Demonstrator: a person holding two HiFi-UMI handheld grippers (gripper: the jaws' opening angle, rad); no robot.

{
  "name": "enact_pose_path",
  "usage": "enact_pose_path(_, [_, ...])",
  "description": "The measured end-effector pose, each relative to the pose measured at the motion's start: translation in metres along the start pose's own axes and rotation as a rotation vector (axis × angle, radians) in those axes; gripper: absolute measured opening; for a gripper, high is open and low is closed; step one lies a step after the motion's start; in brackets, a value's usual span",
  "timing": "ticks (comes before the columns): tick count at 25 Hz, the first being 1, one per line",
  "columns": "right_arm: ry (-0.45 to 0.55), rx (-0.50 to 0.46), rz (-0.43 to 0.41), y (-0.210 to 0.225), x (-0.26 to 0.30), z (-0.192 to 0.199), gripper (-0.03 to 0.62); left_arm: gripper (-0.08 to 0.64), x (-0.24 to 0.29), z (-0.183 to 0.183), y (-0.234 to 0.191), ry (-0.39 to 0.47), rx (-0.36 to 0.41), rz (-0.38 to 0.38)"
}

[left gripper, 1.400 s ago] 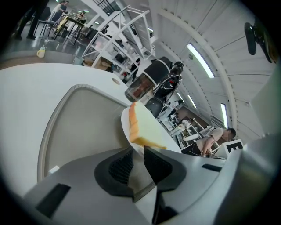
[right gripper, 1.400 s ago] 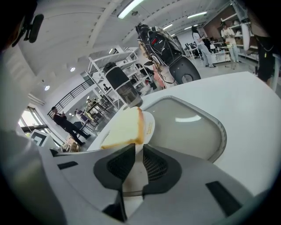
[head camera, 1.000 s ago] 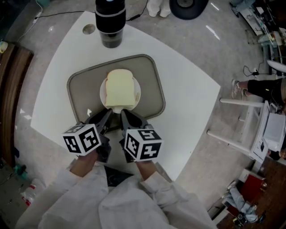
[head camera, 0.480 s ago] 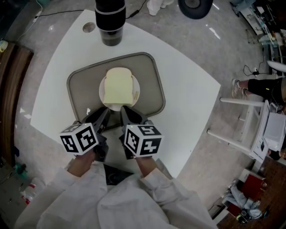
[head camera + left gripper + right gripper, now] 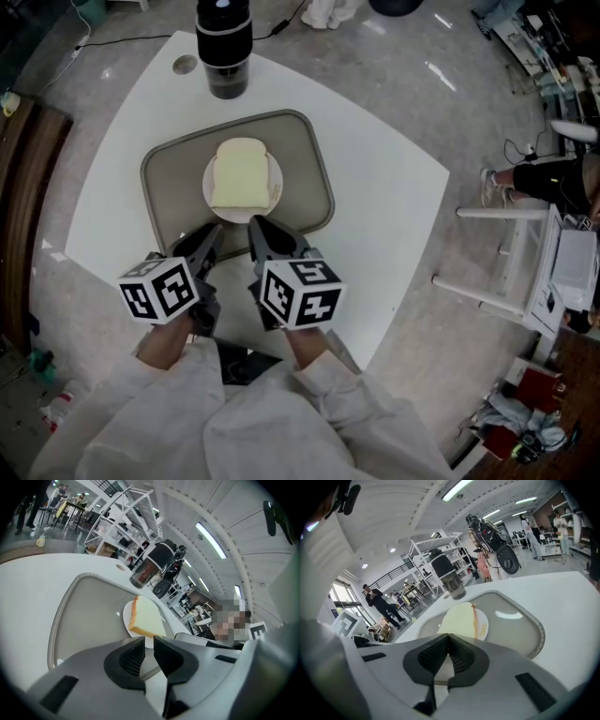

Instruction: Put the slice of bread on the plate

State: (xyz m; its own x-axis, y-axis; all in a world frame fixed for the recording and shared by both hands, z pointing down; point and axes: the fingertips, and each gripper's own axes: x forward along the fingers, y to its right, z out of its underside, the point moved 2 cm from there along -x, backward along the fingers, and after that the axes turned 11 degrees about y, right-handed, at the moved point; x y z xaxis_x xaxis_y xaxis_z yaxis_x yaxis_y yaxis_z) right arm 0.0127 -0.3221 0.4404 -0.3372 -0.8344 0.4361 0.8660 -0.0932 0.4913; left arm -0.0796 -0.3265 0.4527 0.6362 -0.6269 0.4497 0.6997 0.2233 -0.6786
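Note:
A pale slice of bread [image 5: 239, 173] lies flat on a small white plate [image 5: 274, 187], which stands on a grey tray [image 5: 314, 178]. Both grippers hover over the tray's near edge, just short of the plate. My left gripper [image 5: 214, 234] has its jaws a narrow gap apart with nothing between them. My right gripper [image 5: 253, 227] is shut and empty. The left gripper view has the bread [image 5: 147, 618] and plate [image 5: 125, 616] beyond the left gripper [image 5: 149, 646]. From the right gripper [image 5: 449, 641] the bread [image 5: 459, 618] on the plate [image 5: 483, 626] lies straight ahead.
A black cylindrical container [image 5: 223, 47] stands on the white table [image 5: 384, 197] behind the tray. A round hole [image 5: 186, 64] is in the tabletop at its left. A white frame [image 5: 506, 272] and clutter are on the floor to the right.
Both grippers stand slightly farther back from the plate, and the right one has lifted a little. The bread stays on the plate. Neither gripper's jaws have changed.

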Motion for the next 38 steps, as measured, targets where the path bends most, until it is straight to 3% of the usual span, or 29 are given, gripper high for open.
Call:
enact_pose_path(10, [0.127,-0.085,-0.096,-0.022,-0.065,-0.034,0.012,0.009,-0.036,-0.012,0.07,0.171,0.035,0.145])
enact_pose_path(15, [0.178,-0.105,-0.161,-0.037,-0.107,-0.033,0.012,0.009,-0.067,0.002,0.109,0.257,0.019,0.227])
enact_pose_path(20, [0.218,-0.148,-0.246,-0.047,-0.159,-0.033,0.012,0.009,-0.103,0.029,0.14,0.321,0.074,0.241])
enact_pose_path(25, [0.234,-0.102,-0.329,-0.048,-0.21,-0.026,0.012,0.009,-0.133,0.058,0.169,0.363,0.081,0.245])
enact_pose_path(33, [0.229,-0.143,-0.359,-0.035,-0.259,-0.004,0.012,0.009,-0.159,0.111,0.189,0.374,0.076,0.25])
enact_pose_path(38, [0.228,-0.148,-0.348,-0.028,-0.271,0.004,0.012,0.009,-0.165,0.124,0.197,0.358,0.103,0.26])
